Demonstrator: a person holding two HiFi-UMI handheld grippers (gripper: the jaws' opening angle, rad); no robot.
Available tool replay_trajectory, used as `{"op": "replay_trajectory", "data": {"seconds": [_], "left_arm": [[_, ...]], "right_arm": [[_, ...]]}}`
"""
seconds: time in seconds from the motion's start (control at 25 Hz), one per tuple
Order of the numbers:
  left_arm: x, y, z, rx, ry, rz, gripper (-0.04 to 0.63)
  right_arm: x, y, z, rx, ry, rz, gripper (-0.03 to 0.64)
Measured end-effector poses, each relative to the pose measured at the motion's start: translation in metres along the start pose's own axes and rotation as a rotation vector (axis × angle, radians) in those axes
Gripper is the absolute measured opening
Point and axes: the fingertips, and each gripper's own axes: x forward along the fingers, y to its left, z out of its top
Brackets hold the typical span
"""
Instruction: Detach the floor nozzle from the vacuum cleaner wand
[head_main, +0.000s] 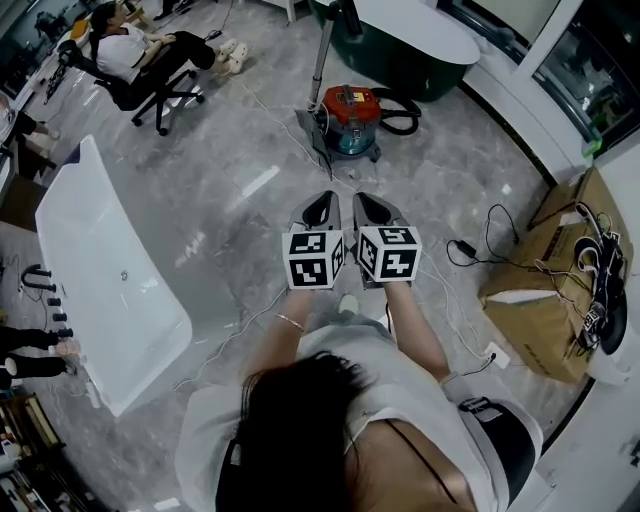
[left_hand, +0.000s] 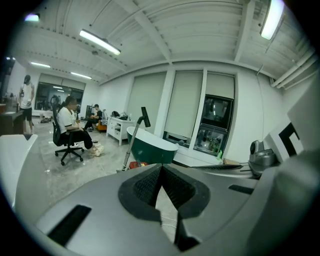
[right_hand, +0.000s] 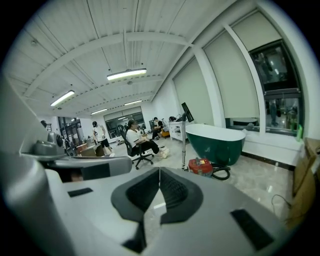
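The vacuum cleaner, a red and teal canister (head_main: 350, 120), stands on the grey floor ahead of me. Its silver wand (head_main: 323, 55) rises upright, and the grey floor nozzle (head_main: 313, 138) rests at its foot. The left gripper view shows the wand (left_hand: 129, 147) far off beside the canister (left_hand: 136, 164). In the right gripper view the canister (right_hand: 202, 166) sits by its black hose (right_hand: 221, 173). My left gripper (head_main: 322, 206) and right gripper (head_main: 370, 206) are held side by side, well short of the vacuum, both shut on nothing.
A dark green bathtub (head_main: 420, 45) stands behind the vacuum and a white bathtub (head_main: 95, 280) lies at the left. A person sits on an office chair (head_main: 150, 85) at the far left. Cardboard boxes (head_main: 550, 300) and loose cables (head_main: 480, 245) lie at the right.
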Motion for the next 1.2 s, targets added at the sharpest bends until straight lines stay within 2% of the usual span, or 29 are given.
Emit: {"op": "replay_trajectory", "data": {"seconds": [0.28, 0.6, 1.04, 1.2], "left_arm": [[0.019, -0.006, 0.008, 0.01, -0.008, 0.017, 0.003], [0.033, -0.01, 0.006, -0.019, -0.009, 0.055, 0.003], [0.046, -0.017, 0.01, -0.024, -0.026, 0.071, 0.003], [0.051, -0.016, 0.009, -0.034, -0.022, 0.083, 0.003]], "right_arm": [[0.01, -0.017, 0.014, -0.006, -0.013, 0.022, 0.015], [0.016, -0.032, 0.018, -0.015, -0.01, 0.051, 0.015], [0.02, -0.047, 0.024, -0.053, 0.002, 0.053, 0.015], [0.022, -0.055, 0.023, -0.029, 0.01, 0.053, 0.015]]}}
